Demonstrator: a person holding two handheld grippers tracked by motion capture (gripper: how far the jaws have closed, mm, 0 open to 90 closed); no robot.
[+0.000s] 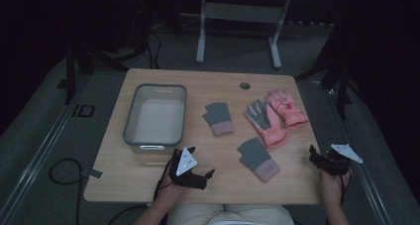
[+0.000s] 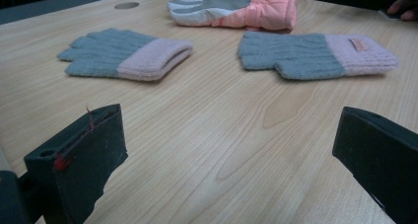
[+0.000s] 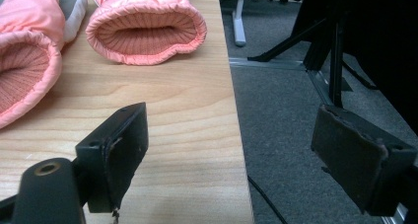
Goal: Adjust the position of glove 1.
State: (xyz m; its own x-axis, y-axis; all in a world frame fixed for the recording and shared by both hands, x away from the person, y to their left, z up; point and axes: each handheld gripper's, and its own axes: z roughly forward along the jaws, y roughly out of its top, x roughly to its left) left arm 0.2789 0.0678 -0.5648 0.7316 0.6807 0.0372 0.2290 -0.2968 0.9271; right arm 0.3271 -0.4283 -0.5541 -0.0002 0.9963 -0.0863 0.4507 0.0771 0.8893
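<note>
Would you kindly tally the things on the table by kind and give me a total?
Grey knitted gloves with pink cuffs: 2
Pink padded gloves: 2
Grey bin: 1
Total: 5

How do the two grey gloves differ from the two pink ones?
The grey knitted gloves look thin and flat, with pale pink cuffs; the pink gloves are puffy and padded, their cuffs gaping open. The grey gloves lie apart from each other; the pink gloves lie side by side, touching. All four rest on the wooden table, none held.
</note>
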